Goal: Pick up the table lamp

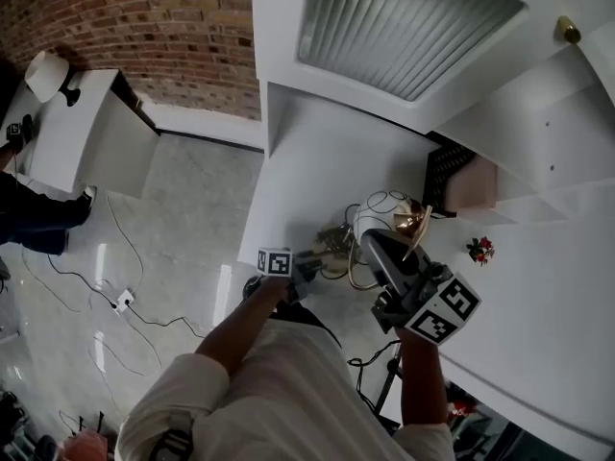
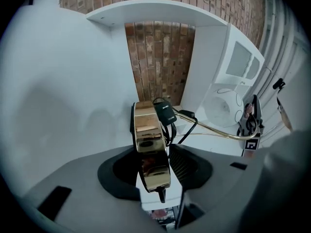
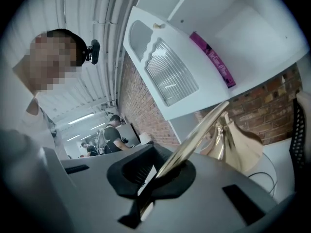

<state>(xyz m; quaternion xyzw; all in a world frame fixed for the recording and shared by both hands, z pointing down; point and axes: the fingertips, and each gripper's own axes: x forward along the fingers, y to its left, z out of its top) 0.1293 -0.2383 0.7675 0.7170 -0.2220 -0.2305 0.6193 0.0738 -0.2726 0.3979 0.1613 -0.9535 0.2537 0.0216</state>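
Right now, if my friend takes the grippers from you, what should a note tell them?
Left gripper: shut on the table lamp at its gold base.
Right gripper: shut on its thin gold stem; the shade is just beyond.
Lamp is held over the white shelf; its black cord trails behind.
Done: both grips. Left: lift it clear, probably minding the cord.
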